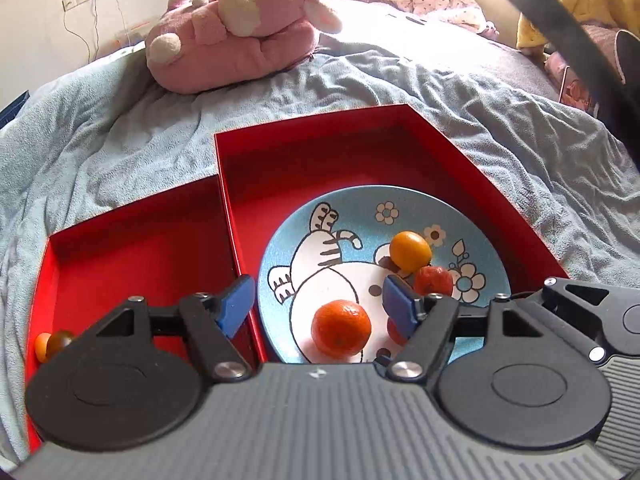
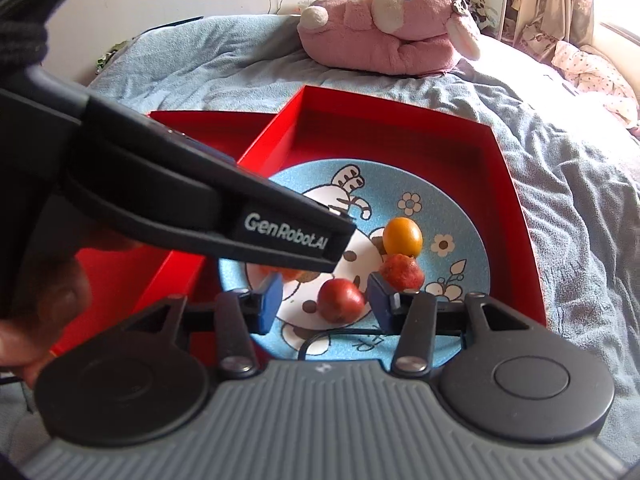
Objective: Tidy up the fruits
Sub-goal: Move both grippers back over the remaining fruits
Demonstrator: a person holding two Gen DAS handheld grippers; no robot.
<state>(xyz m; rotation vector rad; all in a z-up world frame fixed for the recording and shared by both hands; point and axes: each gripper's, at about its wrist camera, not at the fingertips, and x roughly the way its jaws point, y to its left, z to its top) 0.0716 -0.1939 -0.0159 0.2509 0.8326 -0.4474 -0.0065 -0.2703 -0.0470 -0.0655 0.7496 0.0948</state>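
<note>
A blue cartoon plate lies in a red box on the bed. On it are an orange mandarin, a yellow-orange fruit, a rough red fruit and a smooth red fruit. My left gripper is open over the plate, with the mandarin between its fingers. My right gripper is open, with the smooth red fruit between its fingers. The left gripper's body crosses the right wrist view and hides most of the mandarin.
A second, shallower red box adjoins on the left, with a small orange fruit at its near left corner. A pink plush toy lies further back on the blue blanket.
</note>
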